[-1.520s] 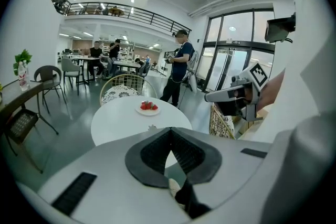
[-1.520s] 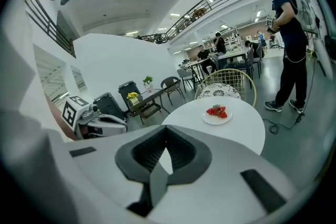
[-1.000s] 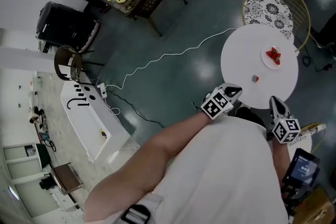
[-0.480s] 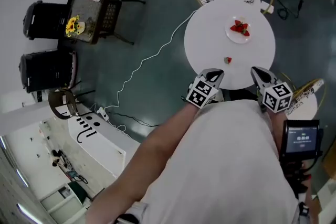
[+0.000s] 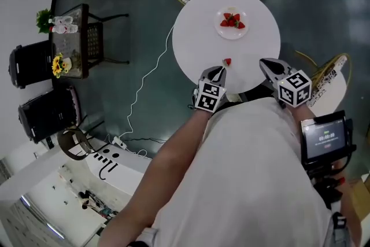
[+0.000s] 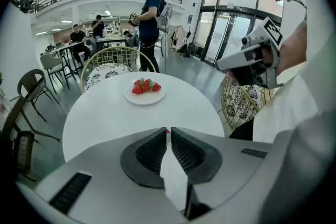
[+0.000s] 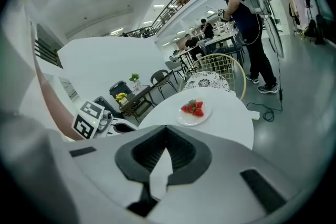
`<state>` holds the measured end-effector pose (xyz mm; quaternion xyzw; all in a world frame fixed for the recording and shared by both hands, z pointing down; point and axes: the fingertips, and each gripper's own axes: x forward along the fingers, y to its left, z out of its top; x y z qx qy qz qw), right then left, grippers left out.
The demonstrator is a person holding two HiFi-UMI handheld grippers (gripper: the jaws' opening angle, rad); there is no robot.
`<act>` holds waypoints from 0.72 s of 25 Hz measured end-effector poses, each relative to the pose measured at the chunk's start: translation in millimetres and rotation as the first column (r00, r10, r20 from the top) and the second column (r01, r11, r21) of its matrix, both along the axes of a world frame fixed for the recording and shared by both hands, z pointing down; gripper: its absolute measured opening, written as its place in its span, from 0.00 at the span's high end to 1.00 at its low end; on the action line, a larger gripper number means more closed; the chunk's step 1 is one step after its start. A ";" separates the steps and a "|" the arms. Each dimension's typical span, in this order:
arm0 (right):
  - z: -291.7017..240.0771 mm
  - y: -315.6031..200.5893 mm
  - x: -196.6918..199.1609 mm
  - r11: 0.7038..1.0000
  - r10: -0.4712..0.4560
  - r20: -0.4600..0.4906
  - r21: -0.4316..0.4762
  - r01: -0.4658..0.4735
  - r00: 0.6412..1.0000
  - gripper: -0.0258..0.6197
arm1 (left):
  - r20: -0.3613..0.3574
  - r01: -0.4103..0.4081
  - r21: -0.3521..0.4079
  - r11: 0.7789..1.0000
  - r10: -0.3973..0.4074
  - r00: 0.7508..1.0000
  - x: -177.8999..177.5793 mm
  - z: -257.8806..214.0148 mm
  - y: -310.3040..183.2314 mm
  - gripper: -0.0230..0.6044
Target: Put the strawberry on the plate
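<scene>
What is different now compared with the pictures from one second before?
The person turned to face the table; the shut left gripper came close to the loose strawberry. Nothing was gripped. The right gripper also stayed shut; the plate kept its strawberries.

A round white table (image 5: 196, 49) bears a plate (image 5: 232, 34) and one loose strawberry (image 5: 228, 62).
</scene>
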<state>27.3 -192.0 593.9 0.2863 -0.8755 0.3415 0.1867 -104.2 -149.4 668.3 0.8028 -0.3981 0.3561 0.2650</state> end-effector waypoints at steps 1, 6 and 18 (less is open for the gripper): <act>1.5 -3.1 2.0 1.000 0.005 -0.001 -0.003 -0.005 1.000 0.95 | 0.011 -0.014 -0.005 1.000 0.014 1.000 1.3 4.9 -2.7 0.95; 19.1 -25.1 19.0 0.999 0.023 -0.006 -0.030 -0.023 1.000 0.95 | 0.064 -0.076 -0.066 0.995 0.080 0.995 16.5 34.7 -18.1 0.80; 18.7 -27.5 29.9 0.996 0.057 -0.017 -0.062 -0.058 0.998 0.95 | 0.148 -0.200 -0.168 0.965 0.226 0.963 27.1 60.0 -20.0 0.79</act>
